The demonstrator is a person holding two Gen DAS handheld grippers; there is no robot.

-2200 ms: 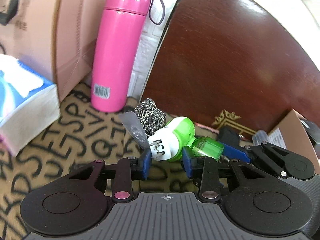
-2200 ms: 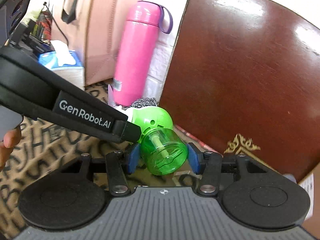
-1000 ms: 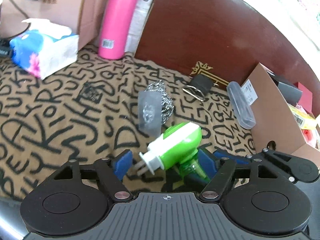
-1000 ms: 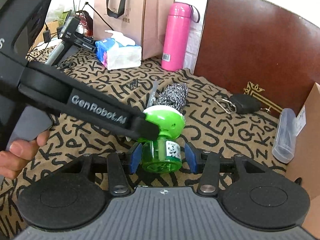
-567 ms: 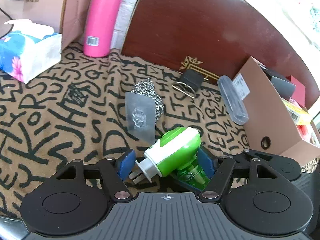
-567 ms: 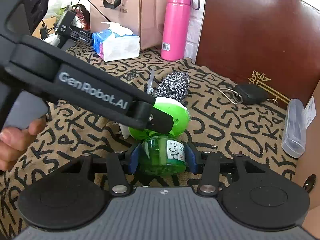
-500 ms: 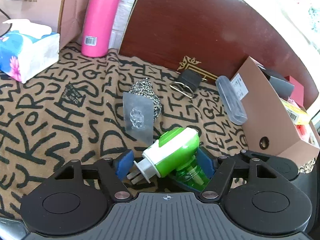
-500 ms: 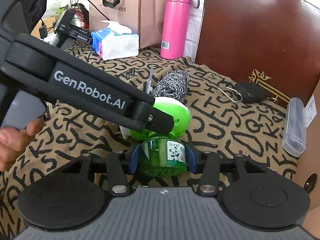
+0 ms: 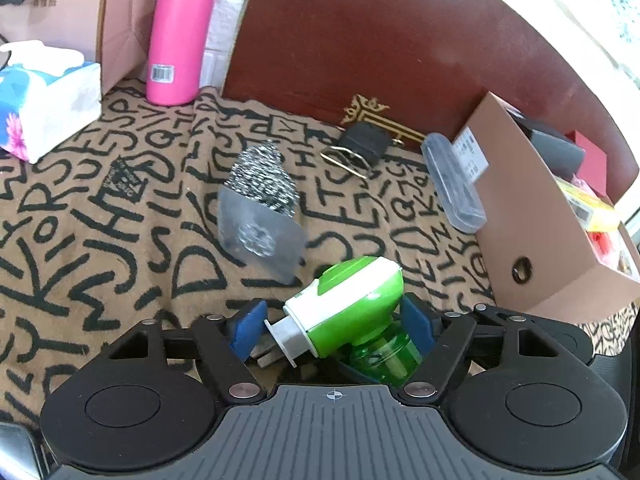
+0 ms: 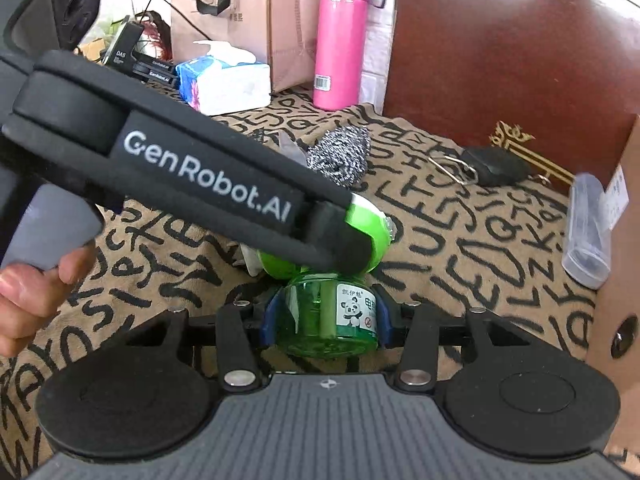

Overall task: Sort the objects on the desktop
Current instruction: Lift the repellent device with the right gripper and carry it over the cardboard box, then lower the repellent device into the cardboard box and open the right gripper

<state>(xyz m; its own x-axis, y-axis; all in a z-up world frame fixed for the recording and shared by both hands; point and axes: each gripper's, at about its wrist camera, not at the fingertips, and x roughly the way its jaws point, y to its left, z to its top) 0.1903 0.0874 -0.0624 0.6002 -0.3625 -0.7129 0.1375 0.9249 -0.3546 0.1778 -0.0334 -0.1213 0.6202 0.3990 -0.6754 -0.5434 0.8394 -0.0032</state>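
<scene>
Right gripper [image 10: 324, 322] clamps the green bottle [image 10: 332, 314] of the white-and-green plug-in vaporizer [image 9: 344, 308]; left gripper [image 9: 332, 326] jaws are closing around its head, not pressing.

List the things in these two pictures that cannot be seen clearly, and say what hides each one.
- Cardboard box contents, left wrist view: mostly behind its wall and cut by the picture edge.
- Plug-in repellent heater, right wrist view: largely covered by the left hand-held gripper.
- Panda label text on the green bottle: too small to read.
- Black devices behind the tissue pack: partly hidden.
</scene>
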